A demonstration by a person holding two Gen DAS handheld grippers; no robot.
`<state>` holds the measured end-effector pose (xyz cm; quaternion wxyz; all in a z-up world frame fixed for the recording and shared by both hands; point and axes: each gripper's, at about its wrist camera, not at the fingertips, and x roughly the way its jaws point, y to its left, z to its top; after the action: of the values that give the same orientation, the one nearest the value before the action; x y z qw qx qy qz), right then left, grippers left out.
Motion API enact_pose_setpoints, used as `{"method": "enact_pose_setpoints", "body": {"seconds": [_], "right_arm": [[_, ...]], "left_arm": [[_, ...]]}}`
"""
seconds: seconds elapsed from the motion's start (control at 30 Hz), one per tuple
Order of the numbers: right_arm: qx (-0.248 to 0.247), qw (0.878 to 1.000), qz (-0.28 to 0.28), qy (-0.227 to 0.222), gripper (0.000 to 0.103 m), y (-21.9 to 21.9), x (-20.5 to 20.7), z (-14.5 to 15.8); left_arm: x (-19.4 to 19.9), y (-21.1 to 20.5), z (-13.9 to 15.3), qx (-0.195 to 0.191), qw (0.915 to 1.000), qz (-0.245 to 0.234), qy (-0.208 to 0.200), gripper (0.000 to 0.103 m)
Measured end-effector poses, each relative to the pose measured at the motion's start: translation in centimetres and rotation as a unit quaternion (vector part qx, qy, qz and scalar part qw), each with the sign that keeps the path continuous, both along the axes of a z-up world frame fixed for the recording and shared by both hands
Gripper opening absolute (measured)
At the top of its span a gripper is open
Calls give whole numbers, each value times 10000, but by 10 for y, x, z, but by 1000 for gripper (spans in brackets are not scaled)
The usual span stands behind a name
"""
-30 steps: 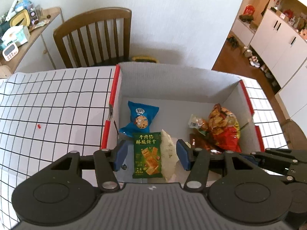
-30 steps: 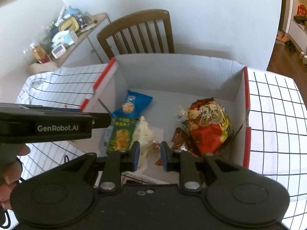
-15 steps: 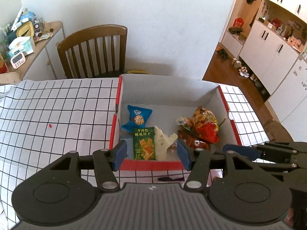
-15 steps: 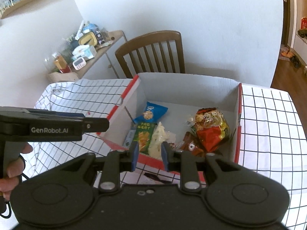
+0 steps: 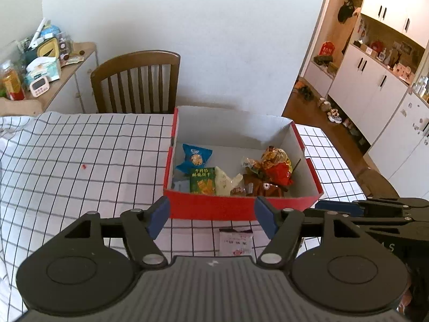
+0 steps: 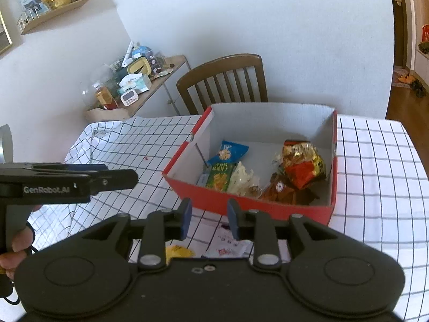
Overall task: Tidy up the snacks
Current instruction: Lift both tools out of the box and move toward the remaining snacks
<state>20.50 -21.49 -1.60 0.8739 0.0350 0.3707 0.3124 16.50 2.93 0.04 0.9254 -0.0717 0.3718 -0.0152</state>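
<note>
A red cardboard box [image 5: 214, 208] [image 6: 249, 205] with white inside stands on the checked tablecloth. It holds a blue cookie packet [image 5: 195, 158] [image 6: 227, 153], a green biscuit packet [image 5: 202, 180] [image 6: 219, 176], a white packet [image 5: 224, 182], a brown packet [image 5: 264, 186] and a red-yellow bag [image 5: 276, 162] [image 6: 303, 162]. A white-pink packet [image 5: 235, 242] [image 6: 228, 245] and a yellow packet [image 6: 178, 252] lie on the cloth in front of the box. My left gripper [image 5: 211, 218] is open and empty, short of the box. My right gripper [image 6: 206, 218] is open a narrow gap, empty, above the loose packets.
A wooden chair [image 5: 136, 80] stands behind the table. A cluttered side shelf [image 5: 40, 67] is at the far left. White cabinets [image 5: 375, 86] line the right. The table edge [image 5: 346, 166] runs right of the box.
Both grippers have pulled back and up out of the box; the box now looks smaller and its red front wall is in view. The loose packets on the cloth have come into sight.
</note>
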Motion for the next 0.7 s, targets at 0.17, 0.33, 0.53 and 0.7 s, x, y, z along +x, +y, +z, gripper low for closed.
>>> {"method": "enact_pose_setpoints", "body": {"seconds": [0.17, 0.33, 0.53, 0.7], "right_arm": [[174, 9998, 35, 64, 45, -8, -15, -7], [164, 9998, 63, -74, 92, -15, -34, -13], [-90, 9995, -308, -58, 102, -30, -50, -37], [-300, 9975, -642, 40, 102, -42, -49, -66]], "left_arm": [[-23, 8, -10, -114, 9999, 74, 30, 73], [-43, 11, -31, -153, 9997, 134, 127, 84], [-56, 11, -67, -206, 9984, 332, 412, 84], [-54, 12, -88, -320, 9971, 432, 538, 84]]}}
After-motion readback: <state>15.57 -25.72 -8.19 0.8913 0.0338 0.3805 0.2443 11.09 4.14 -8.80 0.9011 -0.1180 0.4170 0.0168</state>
